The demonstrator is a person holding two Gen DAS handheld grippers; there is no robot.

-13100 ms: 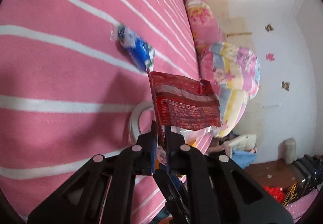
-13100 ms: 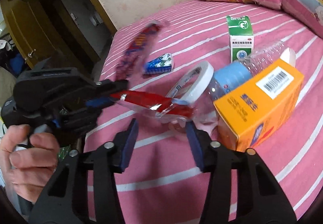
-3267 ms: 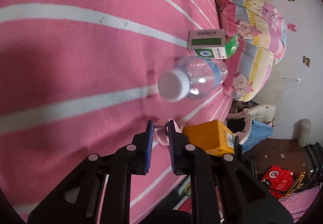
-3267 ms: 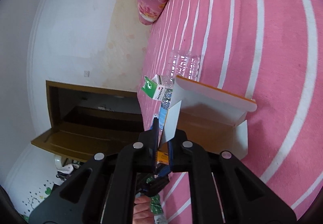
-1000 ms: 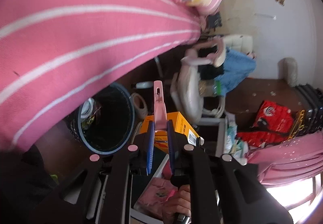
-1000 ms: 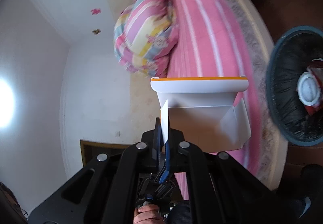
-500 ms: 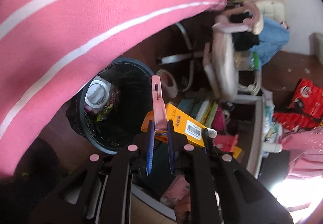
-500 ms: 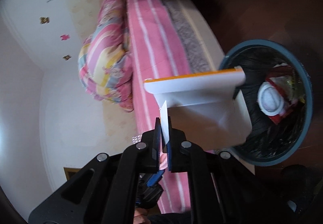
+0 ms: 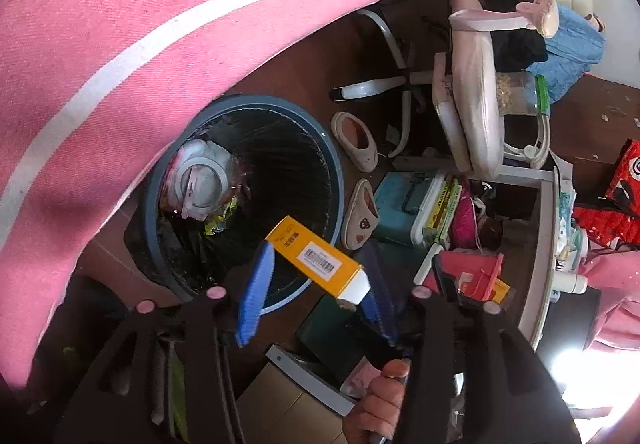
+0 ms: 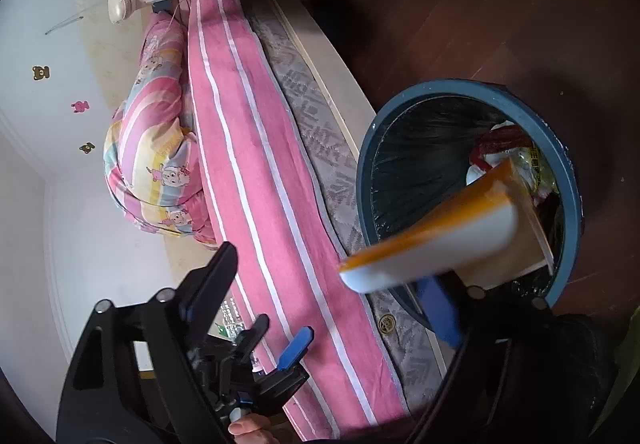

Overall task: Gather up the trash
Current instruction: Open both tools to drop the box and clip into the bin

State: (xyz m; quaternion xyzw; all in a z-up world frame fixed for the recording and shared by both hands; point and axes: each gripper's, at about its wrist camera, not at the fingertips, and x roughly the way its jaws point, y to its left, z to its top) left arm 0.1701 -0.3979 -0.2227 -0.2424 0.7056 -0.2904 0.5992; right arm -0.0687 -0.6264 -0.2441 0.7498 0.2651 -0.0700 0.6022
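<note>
The dark blue bin (image 9: 334, 179) with a black liner stands beside the bed and holds a white tape roll (image 9: 202, 179) and wrappers. My left gripper (image 9: 316, 296) hangs over its near rim, jaws opening, with nothing between the blue pads. The orange box (image 9: 316, 264) shows beyond them, tilted over the bin. In the right wrist view my right gripper (image 10: 328, 268) is wide apart and still opening. The orange box (image 10: 440, 240), blurred, tips over the bin (image 10: 570, 179) by the right pad, unpressed. The left gripper (image 10: 282, 332) sits lower left.
The pink striped bed (image 9: 160, 23) overhangs the bin on the left. A pale office chair (image 9: 472, 103), two slippers (image 9: 356, 139), a teal box (image 9: 404, 203) and shelf clutter crowd the dark wood floor to the right. A folded quilt (image 10: 152, 147) lies on the bed.
Both grippers sank toward the bin and opened. The pink strip is gone from the left jaws. The orange box has left the right jaws and tips into the bin.
</note>
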